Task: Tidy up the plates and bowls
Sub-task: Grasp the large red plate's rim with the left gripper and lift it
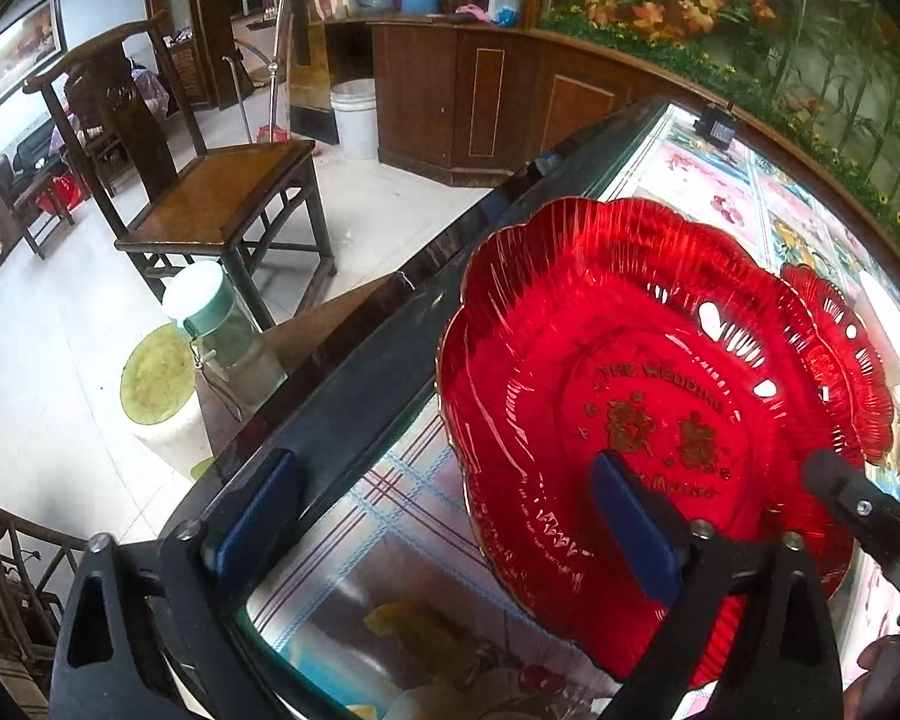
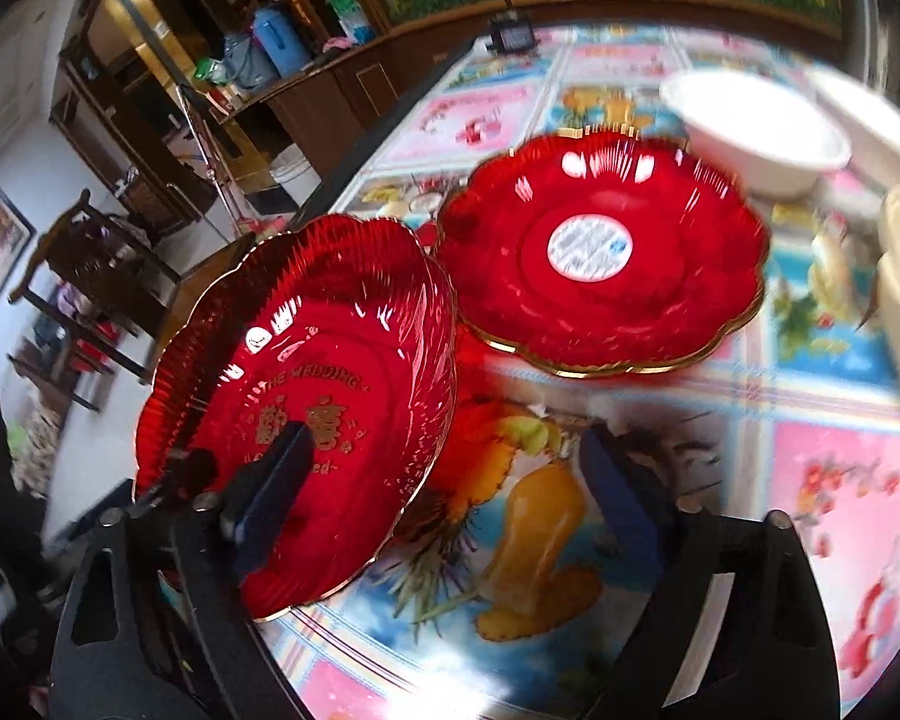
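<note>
My left tool and right tool both stand wide, holding nothing. The lettered red plate lies tilted beneath them, under one pad of each. I judge I'm reaching to grip it; next, straddle its gold-edged scalloped rim and stack it onto the stickered red plate ahead on the bench.

The near red plate carried gold lettering, "THE WEDDING", above two gold Chinese characters; a lower gold line was unreadable. The far plate's round white sticker was too blurred to read.
</note>
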Demonstrator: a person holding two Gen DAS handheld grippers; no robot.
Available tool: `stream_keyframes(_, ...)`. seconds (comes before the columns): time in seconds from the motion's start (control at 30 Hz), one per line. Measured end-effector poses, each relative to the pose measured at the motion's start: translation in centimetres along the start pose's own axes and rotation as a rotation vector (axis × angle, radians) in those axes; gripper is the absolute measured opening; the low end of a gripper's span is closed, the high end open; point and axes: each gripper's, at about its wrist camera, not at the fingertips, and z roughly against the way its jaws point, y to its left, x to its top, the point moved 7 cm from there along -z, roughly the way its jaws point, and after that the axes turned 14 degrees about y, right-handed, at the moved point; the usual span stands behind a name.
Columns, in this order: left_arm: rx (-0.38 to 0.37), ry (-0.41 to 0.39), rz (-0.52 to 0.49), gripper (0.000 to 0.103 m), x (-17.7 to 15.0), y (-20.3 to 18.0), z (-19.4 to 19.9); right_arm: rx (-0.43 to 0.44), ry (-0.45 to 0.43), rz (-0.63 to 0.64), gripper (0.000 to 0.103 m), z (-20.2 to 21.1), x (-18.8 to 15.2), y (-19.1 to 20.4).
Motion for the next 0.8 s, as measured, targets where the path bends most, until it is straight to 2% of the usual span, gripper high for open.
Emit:
stream_keyframes(0.07, 0.006, -0.004, -0.001, 0.089, 0.2, 0.1, 0.0, -0.002, 0.010, 0.001, 0.079, -0.5, 0.1, 0.0)
stream_keyframes(0.13, 0.003, -0.012, -0.001, 0.078, 0.3, 0.1, 0.2, -0.006, 0.007, 0.013, 0.079, -0.6, 0.1, 0.4)
stream_keyframes(0.17, -0.002, -0.014, -0.002, 0.076, 0.3, 0.1, 0.3, -0.006, 0.008, 0.022, 0.074, -0.7, 0.1, 0.6)
stream_keyframes(0.23, -0.005, -0.016, -0.009, 0.069, 0.4, -0.1, 0.4, -0.021, 0.006, 0.040, 0.059, -0.9, 0.1, 1.0)
stream_keyframes(0.3, 0.008, -0.021, -0.020, 0.060, 0.4, -0.2, 0.4, -0.008, 0.011, 0.050, 0.026, -1.2, 0.2, 1.2)
stream_keyframes(0.37, -0.006, -0.024, -0.033, 0.046, 0.4, -0.5, 0.5, 0.003, 0.005, 0.053, 0.016, -1.5, 0.2, 1.2)
stream_keyframes(0.43, -0.038, -0.002, -0.050, 0.024, 0.3, -1.1, 0.1, -0.007, -0.013, 0.066, 0.016, -1.5, 0.3, 1.4)
stream_keyframes(0.47, -0.051, 0.001, -0.062, 0.022, 0.3, -1.4, 0.0, -0.009, -0.022, 0.072, 0.016, -1.5, 0.3, 1.4)
stream_keyframes(0.57, -0.025, -0.019, -0.088, 0.021, 0.1, -1.9, 0.1, -0.027, -0.045, 0.093, 0.016, -1.4, 0.1, 1.5)
stream_keyframes(0.8, -0.025, -0.017, -0.107, 0.020, -0.7, -1.8, 0.9, -0.036, -0.056, 0.115, 0.016, -1.0, -0.6, 1.2)
